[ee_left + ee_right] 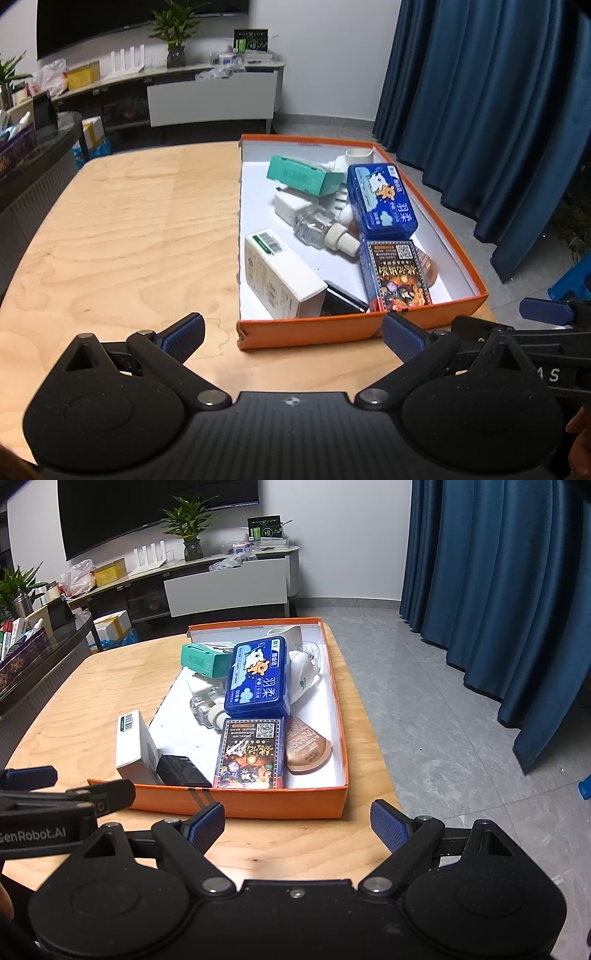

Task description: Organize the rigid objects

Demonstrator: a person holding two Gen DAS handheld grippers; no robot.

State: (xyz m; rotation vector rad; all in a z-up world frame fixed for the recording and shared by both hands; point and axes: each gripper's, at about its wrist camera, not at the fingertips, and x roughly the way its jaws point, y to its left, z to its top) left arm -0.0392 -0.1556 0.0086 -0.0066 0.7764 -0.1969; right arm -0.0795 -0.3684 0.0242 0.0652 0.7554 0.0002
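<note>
Box (280,801), orange, on the wooden table (122,229), already holding blue tin (256,677), card pack (251,755), white carton (280,275), teal carton (304,175) and bottle (317,229) in a jumble; my left gripper (293,334) and right gripper (297,821) both spread wide, empty, short of it; tabletop bare, so I judge gathering done, straightening left.

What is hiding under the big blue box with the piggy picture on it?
The blue box lies on top of the pile in the orange tray. A clear bottle with a cream cap and a white pouch poke out from beneath. Anything directly underneath is covered.
</note>
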